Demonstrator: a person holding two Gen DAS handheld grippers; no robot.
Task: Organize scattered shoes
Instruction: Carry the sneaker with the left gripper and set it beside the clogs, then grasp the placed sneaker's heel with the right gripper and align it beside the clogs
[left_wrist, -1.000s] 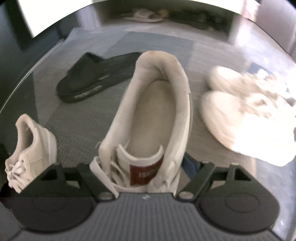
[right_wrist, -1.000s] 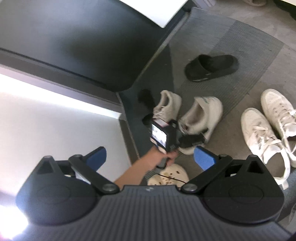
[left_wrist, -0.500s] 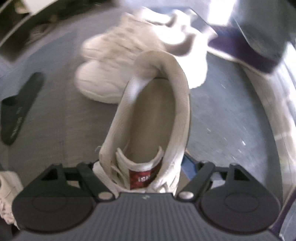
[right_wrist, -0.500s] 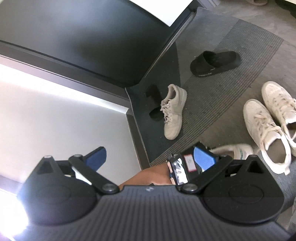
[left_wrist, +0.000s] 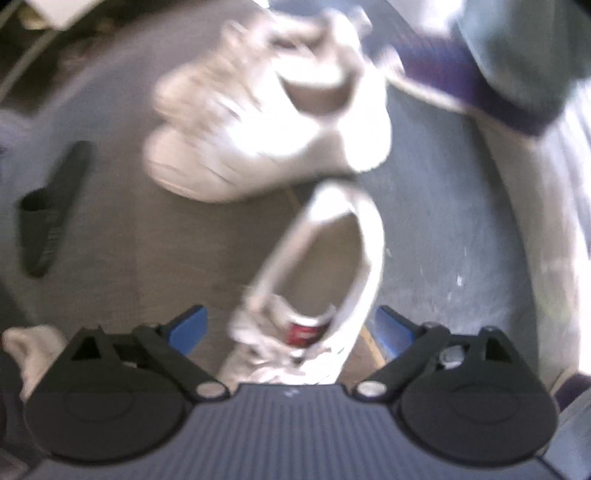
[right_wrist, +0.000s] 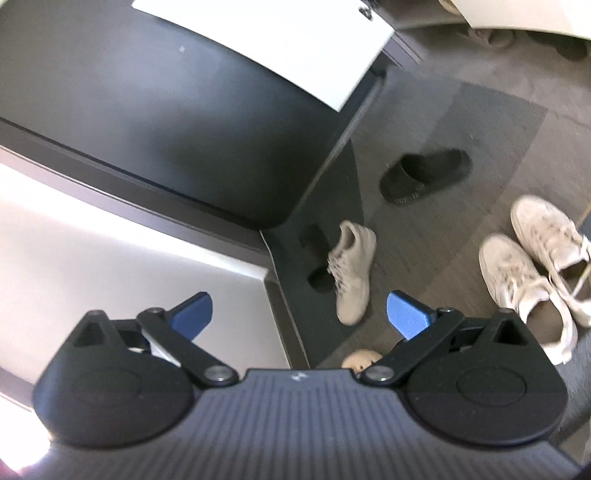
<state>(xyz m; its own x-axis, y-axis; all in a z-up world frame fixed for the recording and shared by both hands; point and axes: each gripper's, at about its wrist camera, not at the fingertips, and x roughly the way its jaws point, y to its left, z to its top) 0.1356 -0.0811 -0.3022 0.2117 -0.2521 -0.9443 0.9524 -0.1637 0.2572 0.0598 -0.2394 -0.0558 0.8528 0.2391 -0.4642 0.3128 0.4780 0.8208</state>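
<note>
A second ago the left gripper (left_wrist: 290, 328) clamped the white sneaker (left_wrist: 325, 280); now its jaws are opening, blue pads clear of the shoe's sides, the sneaker lying between them just beside the white pair (left_wrist: 258, 122) on the grey floor (left_wrist: 443, 221). It points steeply down. The right gripper (right_wrist: 301, 314) hangs spread and empty above the beige sneaker (right_wrist: 352, 269) and black slide (right_wrist: 424, 177).

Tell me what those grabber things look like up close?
Both match: the left gripper and right gripper each have bright blue flat fingertip pads, thin black link arms with silver screws, two round black discs, and a ribbed dark grey body.
</note>
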